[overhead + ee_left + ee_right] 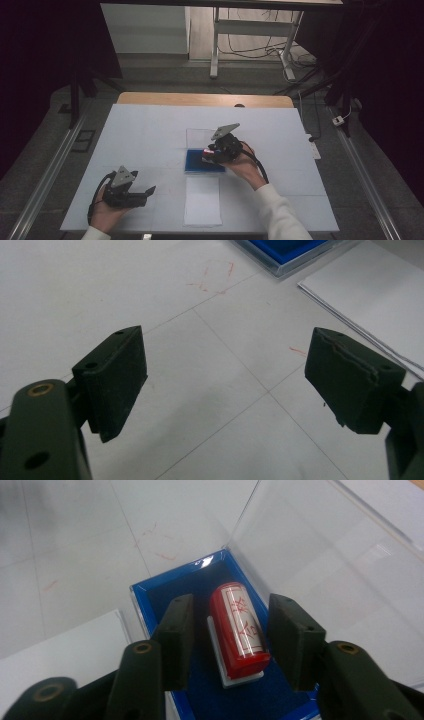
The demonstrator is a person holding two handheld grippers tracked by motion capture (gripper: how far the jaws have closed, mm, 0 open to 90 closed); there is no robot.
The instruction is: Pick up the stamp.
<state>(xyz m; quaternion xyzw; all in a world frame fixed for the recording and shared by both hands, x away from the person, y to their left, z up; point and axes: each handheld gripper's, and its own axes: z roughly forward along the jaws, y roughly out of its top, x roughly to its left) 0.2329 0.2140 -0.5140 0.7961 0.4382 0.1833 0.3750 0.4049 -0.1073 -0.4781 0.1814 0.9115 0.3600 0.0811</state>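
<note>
**Right gripper straddles the one red stamp in its blue case**

One red stamp point(239, 630), cylindrical with red characters on a pale label, lies in one blue-lined case point(150, 605) whose clear lid point(320, 565) stands open at 12 o'clock from it. The right gripper point(227, 640) has one jaw on each side of the stamp, a gap showing on both sides, so the pads are not pressing. One white sheet of paper point(202, 200) lies at 6 o'clock from the case on the white table point(145, 135). The left gripper point(225, 385), at 8 o'clock from the case, has its jaws wide apart over bare table, nothing between them.
</note>
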